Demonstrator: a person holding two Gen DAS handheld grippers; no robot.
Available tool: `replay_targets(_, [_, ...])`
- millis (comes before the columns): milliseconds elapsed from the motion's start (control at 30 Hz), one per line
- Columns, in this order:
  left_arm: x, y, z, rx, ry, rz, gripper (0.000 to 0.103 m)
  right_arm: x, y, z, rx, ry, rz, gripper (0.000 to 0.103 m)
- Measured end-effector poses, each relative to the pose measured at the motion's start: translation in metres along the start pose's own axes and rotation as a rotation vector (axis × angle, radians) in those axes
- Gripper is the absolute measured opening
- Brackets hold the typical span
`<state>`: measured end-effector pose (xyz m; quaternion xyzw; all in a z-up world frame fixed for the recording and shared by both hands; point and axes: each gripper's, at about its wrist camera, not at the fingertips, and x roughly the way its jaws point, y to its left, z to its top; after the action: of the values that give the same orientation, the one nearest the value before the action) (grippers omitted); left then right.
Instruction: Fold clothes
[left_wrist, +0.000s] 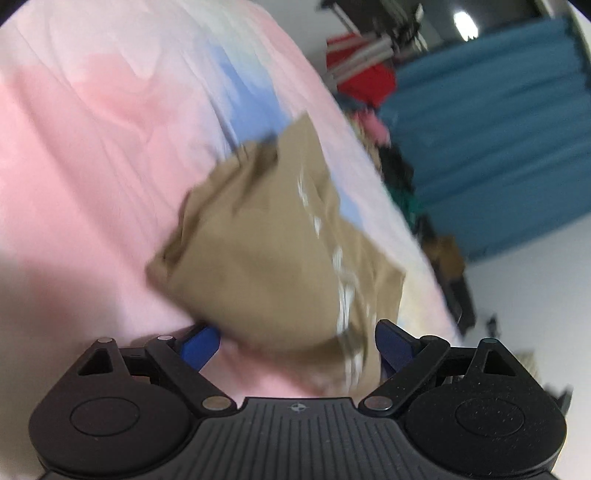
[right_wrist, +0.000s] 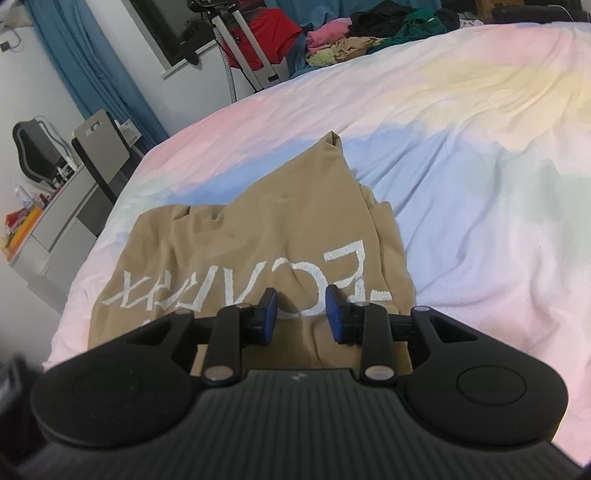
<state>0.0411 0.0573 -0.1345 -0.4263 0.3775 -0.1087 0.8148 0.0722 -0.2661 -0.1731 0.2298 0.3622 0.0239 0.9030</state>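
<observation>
I have the tan shirt (right_wrist: 251, 251) half-folded on the bed (right_wrist: 480, 147), print up. My left claw (left_wrist: 295, 343) gapes wide around its near edge, gripping nothing; my right claw (right_wrist: 301, 314) hovers part-open over the lettering, empty, ready to pinch.

the tan shirt (right_wrist: 258, 236) is soft matt cloth with white stitched lettering; the bed sheet (right_wrist: 480, 166) is matt, faintly creased pastel cloth; the right gripper (right_wrist: 301, 312) is matt black ribbed plastic.
</observation>
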Motion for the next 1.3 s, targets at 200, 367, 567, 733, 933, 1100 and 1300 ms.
replay_targets(200, [0.002,-0.004,0.006,-0.007,-0.051,-0.127,0.086,-0.001,-0.004,0.000,0.033,-0.007,0.005,0.031])
replay_targets(367, [0.020,0.012,0.011,-0.069,0.002,-0.027,0.065,-0.001,-0.006,0.000,0.058,-0.004,0.015,0.031])
replay_targets(567, [0.017,0.018,0.011,-0.129,-0.044,-0.044,0.048,-0.004,-0.012,0.005,0.122,0.008,0.035,0.033])
replay_targets(733, [0.018,0.011,0.012,-0.080,-0.059,-0.042,0.038,-0.021,-0.025,0.014,0.285,-0.004,0.179,0.079])
replay_targets(933, [0.018,0.013,0.015,-0.067,-0.070,-0.051,0.034,-0.026,-0.028,0.010,0.486,0.079,0.432,0.088])
replay_targets(1100, [0.023,0.016,0.018,-0.091,-0.075,-0.073,0.034,-0.010,-0.022,-0.007,0.590,0.218,0.532,0.088])
replay_targets(1300, [0.032,0.016,0.022,-0.098,-0.090,-0.105,0.034,0.012,-0.033,-0.028,0.784,0.338,0.518,0.088])
